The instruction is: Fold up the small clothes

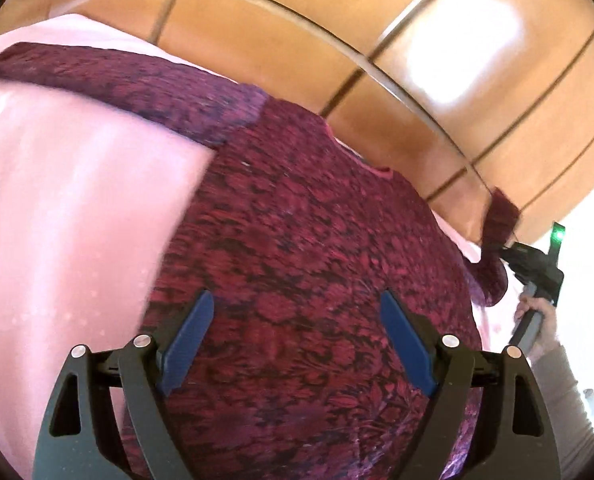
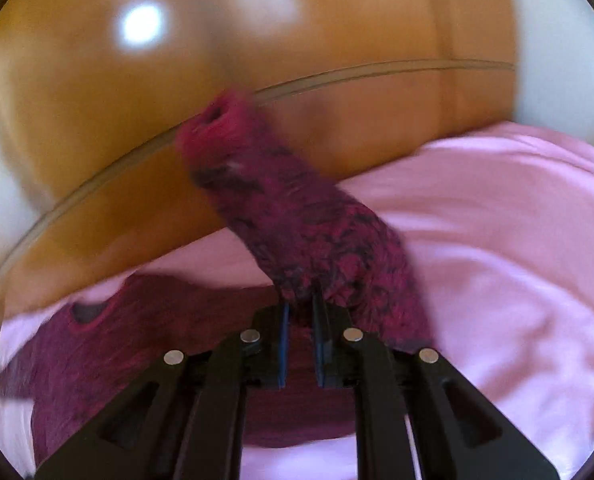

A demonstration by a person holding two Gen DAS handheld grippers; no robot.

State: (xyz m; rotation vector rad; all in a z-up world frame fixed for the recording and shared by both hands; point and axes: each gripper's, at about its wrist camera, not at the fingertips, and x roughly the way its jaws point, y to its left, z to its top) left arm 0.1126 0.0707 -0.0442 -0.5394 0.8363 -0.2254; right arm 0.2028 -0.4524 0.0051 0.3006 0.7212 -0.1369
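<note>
A small maroon floral knit sweater (image 1: 297,240) lies flat on a pink cloth (image 1: 77,220), one sleeve (image 1: 117,80) stretched out to the upper left. My left gripper (image 1: 295,296) hovers over the sweater's body, open, with nothing between its blue pads. At the right edge of the left wrist view, my right gripper (image 1: 509,250) has the other sleeve (image 1: 497,216) lifted off the cloth. In the right wrist view that gripper (image 2: 302,300) is shut on the sleeve (image 2: 297,216), whose cuff points up and away. The sweater's body (image 2: 117,344) lies below it.
The pink cloth (image 2: 497,240) covers a round glass table whose rim (image 2: 97,184) curves close behind the sweater. Orange floor tiles (image 1: 337,20) show through and beyond the glass. A person's hand (image 1: 537,308) and grey sleeve are at the right.
</note>
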